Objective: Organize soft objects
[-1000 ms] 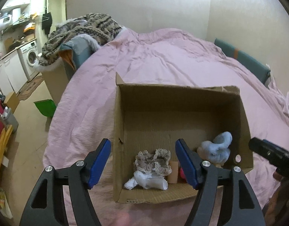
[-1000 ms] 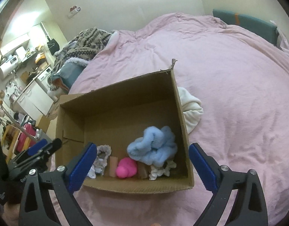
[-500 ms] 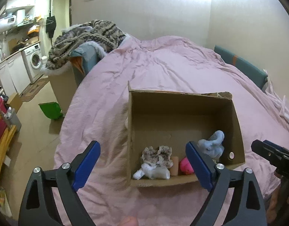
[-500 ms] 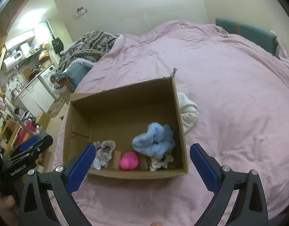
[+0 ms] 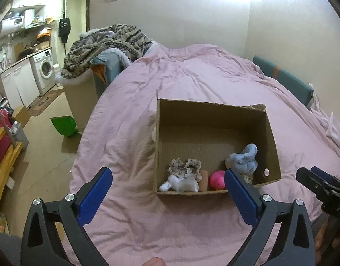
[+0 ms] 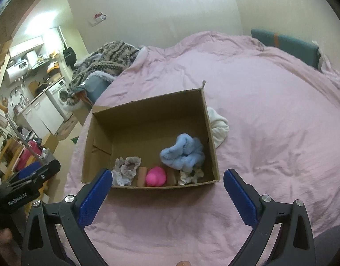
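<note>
An open cardboard box (image 5: 212, 113) (image 6: 147, 110) sits on the pink bed. Along its near wall lie a light blue plush (image 5: 244, 160) (image 6: 183, 151), a pink ball (image 5: 217, 179) (image 6: 156, 176), a beige frilly scrunchie (image 5: 184, 166) (image 6: 128, 166), a white sock (image 5: 180, 185) and a tan cylinder (image 5: 203, 180). A white cloth (image 6: 218, 128) lies on the bed against the box's right wall. My left gripper (image 5: 167, 197) is open and empty, near the box's front. My right gripper (image 6: 167, 196) is open and empty, also in front of the box.
The pink duvet (image 5: 192, 82) covers the bed. A heap of patterned blankets (image 5: 108, 44) lies at the far left corner. A teal headboard (image 5: 283, 82) runs along the right. A green bin (image 5: 63, 125), washing machine (image 5: 45, 71) and kitchen units stand on the left.
Both grippers have pulled back and up from the box, so it looks smaller and farther. Both stay open and empty. The box contents have not moved.
</note>
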The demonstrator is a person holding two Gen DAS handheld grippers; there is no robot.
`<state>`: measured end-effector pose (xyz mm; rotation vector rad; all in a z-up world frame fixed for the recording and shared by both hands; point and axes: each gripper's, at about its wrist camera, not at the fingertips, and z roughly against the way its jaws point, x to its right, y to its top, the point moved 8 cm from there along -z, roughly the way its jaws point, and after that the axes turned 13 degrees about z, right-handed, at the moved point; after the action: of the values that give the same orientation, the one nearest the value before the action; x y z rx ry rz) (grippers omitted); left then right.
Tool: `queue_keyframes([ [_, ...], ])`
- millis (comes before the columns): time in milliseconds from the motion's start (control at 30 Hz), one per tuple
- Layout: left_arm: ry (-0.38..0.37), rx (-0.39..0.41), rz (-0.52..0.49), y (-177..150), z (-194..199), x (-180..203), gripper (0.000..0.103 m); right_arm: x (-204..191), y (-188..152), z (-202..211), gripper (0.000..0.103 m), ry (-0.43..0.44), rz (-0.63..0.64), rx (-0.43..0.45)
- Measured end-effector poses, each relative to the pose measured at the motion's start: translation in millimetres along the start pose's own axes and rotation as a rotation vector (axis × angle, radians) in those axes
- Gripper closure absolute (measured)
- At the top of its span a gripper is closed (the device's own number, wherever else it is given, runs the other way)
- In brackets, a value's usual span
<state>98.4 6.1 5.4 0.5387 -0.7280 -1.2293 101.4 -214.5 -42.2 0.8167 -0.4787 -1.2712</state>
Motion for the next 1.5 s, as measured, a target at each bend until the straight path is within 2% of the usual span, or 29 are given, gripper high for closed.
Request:
queue_keyframes([
  [233, 0.019, -0.033, 0.001, -17, 7, -11, 0.002, -11, -7, -7, 0.0, -0.045, 0.065, -0.026],
  [467, 0.03, -0.036, 0.011, -17, 0, -12, 0.002, -13, -16, -22, 0.0, -0.056, 0.075, -0.074],
  [633, 0.024, -0.053, 0.014, -20, -5, -11, 0.002, -16, -17, -24, 0.0, -0.07, 0.092, -0.073],
  [967, 0.025, -0.037, -0.019, -21, -5, -6, 0.002, -17, -17, -24, 0.0, -0.071, 0.094, -0.073],
  [1500, 0.014, -0.054, -0.006, -22, -9, -7, 0.001, -17, -16, -24, 0.0, -0.072, 0.091, -0.075],
])
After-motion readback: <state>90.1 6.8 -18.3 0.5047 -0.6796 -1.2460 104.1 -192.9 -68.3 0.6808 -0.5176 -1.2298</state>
